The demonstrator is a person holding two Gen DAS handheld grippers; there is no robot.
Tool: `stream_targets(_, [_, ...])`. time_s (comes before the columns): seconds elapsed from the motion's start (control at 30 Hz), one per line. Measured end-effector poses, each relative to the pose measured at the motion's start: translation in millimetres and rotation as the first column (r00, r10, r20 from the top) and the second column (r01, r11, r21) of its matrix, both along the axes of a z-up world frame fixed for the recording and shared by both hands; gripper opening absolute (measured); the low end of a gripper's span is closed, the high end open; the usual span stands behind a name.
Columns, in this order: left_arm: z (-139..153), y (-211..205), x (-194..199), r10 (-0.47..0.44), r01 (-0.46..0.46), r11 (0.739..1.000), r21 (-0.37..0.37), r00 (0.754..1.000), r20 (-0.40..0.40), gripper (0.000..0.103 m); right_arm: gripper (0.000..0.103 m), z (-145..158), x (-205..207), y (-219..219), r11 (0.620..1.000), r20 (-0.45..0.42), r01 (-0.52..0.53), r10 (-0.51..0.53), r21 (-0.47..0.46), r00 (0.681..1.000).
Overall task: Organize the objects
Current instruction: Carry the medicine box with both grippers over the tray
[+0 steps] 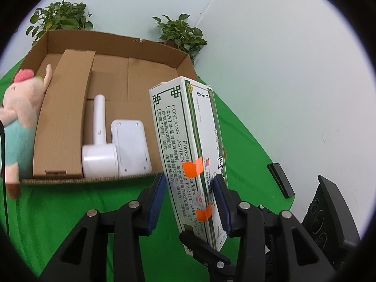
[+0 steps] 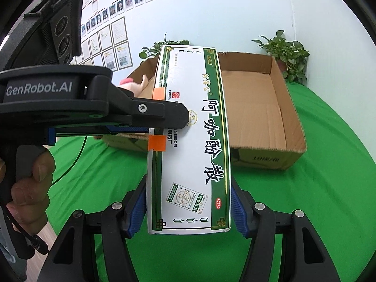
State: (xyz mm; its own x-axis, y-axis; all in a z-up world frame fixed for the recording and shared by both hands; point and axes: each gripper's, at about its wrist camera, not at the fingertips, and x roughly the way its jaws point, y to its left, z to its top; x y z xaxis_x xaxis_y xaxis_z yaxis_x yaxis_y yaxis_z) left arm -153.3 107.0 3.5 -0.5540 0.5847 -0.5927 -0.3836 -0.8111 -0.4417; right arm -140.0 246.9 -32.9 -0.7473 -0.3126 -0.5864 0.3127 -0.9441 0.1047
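Observation:
A long white and green medicine box [image 2: 190, 141] with orange tape is held above the green cloth, in front of an open cardboard box [image 2: 291, 127]. My right gripper [image 2: 189, 209] is shut on its near end. My left gripper [image 1: 190, 202] brackets its middle in the left wrist view [image 1: 188, 141]; its right pad touches the box and a small gap shows at the left pad. The left gripper also shows from the side in the right wrist view [image 2: 162, 119]. In the cardboard box [image 1: 112, 178] lie a white hair dryer [image 1: 99, 141] and a white flat device [image 1: 130, 148].
A pink plush toy [image 1: 18, 115] leans at the cardboard box's left side, beside a cardboard divider [image 1: 63, 117]. Potted plants [image 1: 181, 33] stand behind the box by the wall. A black object [image 1: 280, 179] lies on the green cloth [image 1: 244, 141] at the right.

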Motion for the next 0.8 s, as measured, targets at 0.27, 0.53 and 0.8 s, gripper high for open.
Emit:
stream_targets(0.27, [30.3, 5.8, -24.8, -0.023, 0.022, 0.999, -0.029, 0.999, -0.040, 0.040, 0.059, 34.1, -25.7, 4.9, 1.000, -0.035, 0.018, -0.019, -0.019, 0.999])
stream_targets(0.53, [53.8, 17.7, -72.7, -0.030, 0.029, 0.999, -0.039, 0.999, -0.022, 0.041, 0.059, 63.3, -73.2, 14.8, 0.999, 0.013, 0.017, -0.017, -0.049, 1.000])
stream_targets(0.8, [43.8, 27.9, -140.7, -0.024, 0.023, 1.000, 0.006, 0.995, 0.098, 0.041, 0.059, 78.1, -155.5, 34.2, 0.995, 0.155, 0.019, -0.003, -0.097, 0.988])
